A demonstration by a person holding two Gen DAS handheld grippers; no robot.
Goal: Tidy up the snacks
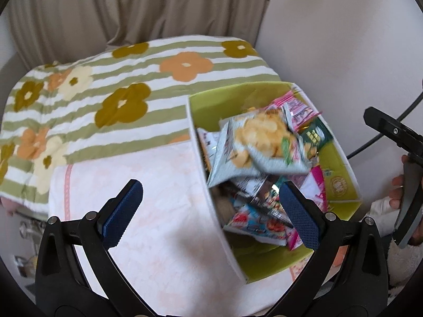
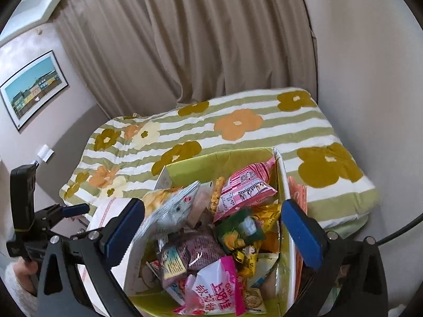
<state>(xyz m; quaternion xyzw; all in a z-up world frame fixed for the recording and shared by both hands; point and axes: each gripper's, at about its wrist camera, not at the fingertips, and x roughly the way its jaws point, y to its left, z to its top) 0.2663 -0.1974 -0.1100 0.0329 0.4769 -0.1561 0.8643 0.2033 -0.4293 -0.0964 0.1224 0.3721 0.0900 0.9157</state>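
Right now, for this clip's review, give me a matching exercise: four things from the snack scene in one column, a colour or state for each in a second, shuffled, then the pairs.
Things:
1. box
2. chip bag
3. quilt
4. left tongs

Colours or states:
A. green and white stripes with flowers
B. open, holding nothing
C. lime green inside, full of snack packets
D. pale blue-grey, on top of the pile

Pairs: 1-C, 2-D, 3-A, 4-B
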